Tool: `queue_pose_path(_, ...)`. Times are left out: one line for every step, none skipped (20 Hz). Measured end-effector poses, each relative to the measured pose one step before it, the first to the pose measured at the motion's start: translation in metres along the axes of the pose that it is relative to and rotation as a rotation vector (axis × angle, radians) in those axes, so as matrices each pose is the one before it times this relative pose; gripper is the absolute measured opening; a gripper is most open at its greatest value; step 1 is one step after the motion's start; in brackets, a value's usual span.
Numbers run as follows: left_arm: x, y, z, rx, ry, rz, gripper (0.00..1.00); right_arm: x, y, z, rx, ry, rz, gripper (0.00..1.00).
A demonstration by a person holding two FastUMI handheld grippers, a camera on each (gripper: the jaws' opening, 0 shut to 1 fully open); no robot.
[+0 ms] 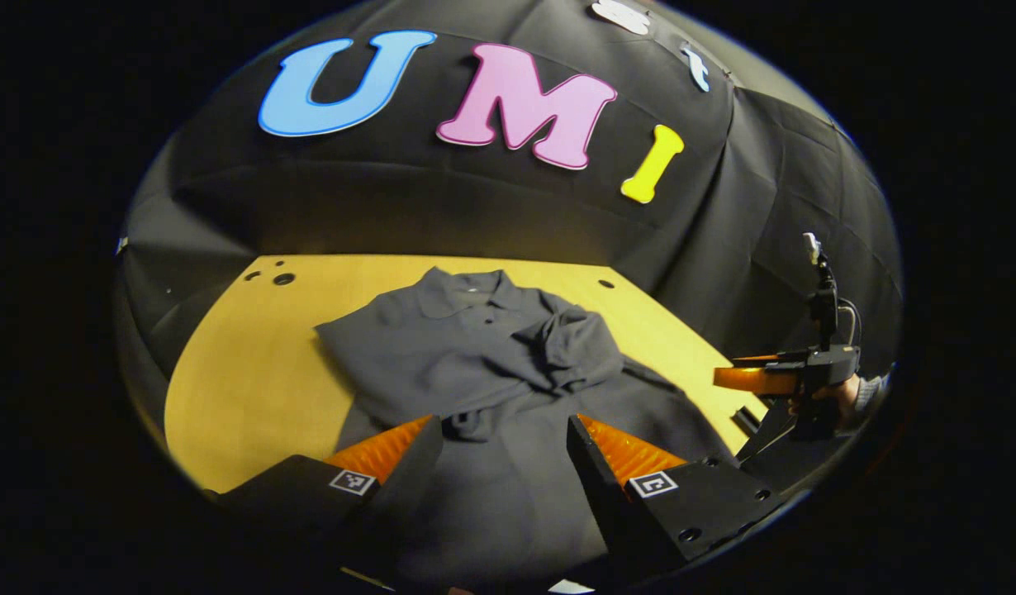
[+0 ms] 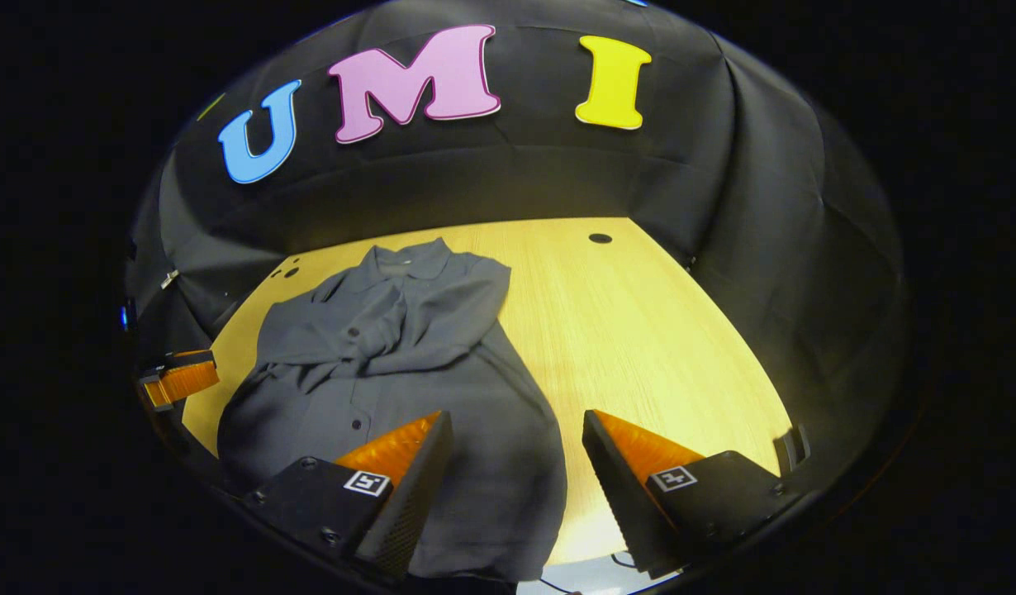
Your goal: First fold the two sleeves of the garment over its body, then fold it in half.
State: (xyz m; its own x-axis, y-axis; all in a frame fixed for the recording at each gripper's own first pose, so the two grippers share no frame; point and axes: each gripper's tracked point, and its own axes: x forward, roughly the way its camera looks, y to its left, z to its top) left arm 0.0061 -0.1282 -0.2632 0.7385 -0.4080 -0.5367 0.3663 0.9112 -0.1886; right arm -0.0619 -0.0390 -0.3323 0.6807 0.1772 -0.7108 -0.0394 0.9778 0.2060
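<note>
A dark grey collared, buttoned garment [image 1: 483, 364] lies flat on the yellow wooden table [image 1: 244, 372], collar toward the booth wall. Both sleeves [image 2: 376, 330] are laid across its chest. My left gripper [image 1: 505, 442] hovers open over the garment's lower body, with nothing between its fingers. My right gripper [image 2: 516, 450] is open above the hem's right corner [image 2: 524, 496], also holding nothing. In the left gripper view the right gripper [image 1: 756, 378] appears at the far right, held by a hand [image 1: 838, 395]. At the left edge of the right gripper view sits the left gripper [image 2: 178, 378].
Bare tabletop [image 2: 657, 347] stretches to the right of the garment. Small round holes [image 1: 283, 278] mark the table's far corners, one [image 2: 600, 238] near the back right. Black cloth walls close in the table on three sides.
</note>
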Motion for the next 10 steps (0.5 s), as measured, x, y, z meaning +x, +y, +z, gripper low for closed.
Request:
queue_pose_path(-0.00802, 0.00975, -0.01169, -0.00247, 0.02031, 0.01827, 0.96, -0.00556, 0.00021, -0.01086, 0.00105, 0.01656, -0.00638, 0.99)
queue_pose_path(-0.00799, 0.01018, -0.01055, -0.00017, 0.01866, 0.01696, 0.96, -0.00573, -0.00039, -0.011, 0.00495, 0.01983, -0.00548, 0.99)
queue_pose_path(-0.00671, 0.0083, -0.01225, 0.00137, 0.02108, 0.0094, 0.96, -0.0047, -0.00001, -0.01136, 0.00755, 0.01968, -0.00466, 0.99)
queue_pose_path(-0.00625, 0.00612, -0.01165, 0.00166, 0.02181, 0.0082, 0.95, -0.0041, -0.00124, -0.00925, 0.00378, 0.01502, -0.00771, 0.99)
queue_pose_path(-0.00354, 0.00827, -0.01307, -0.00231, 0.02446, 0.013, 0.96, -0.00164, -0.00022, -0.00906, 0.00332, 0.0149, -0.00371, 0.99)
queue_pose_path(-0.0036, 0.0082, -0.01265, -0.00315, 0.02205, 0.01482, 0.95, -0.0016, -0.00134, -0.01001, -0.00136, 0.01525, -0.00981, 0.99)
queue_pose_path(-0.00282, 0.00813, -0.01253, -0.00302, 0.01878, 0.01548, 0.96, 0.00031, -0.00217, -0.01007, 0.00041, 0.01925, -0.00749, 0.99)
queue_pose_path(-0.00325, 0.00585, -0.00977, -0.0052, 0.0168, 0.01531, 0.96, -0.00017, -0.00208, -0.0089, 0.00677, 0.01568, -0.00635, 0.99)
queue_pose_path(-0.00231, 0.00724, -0.00909, -0.00737, 0.01592, 0.02026, 0.96, 0.00053, -0.00185, -0.00801, 0.01224, 0.01666, -0.00598, 0.99)
queue_pose_path(-0.00255, 0.00782, -0.01024, -0.00526, 0.01526, 0.02103, 0.96, 0.00169, -0.00194, -0.0087, 0.01328, 0.01887, -0.005, 0.99)
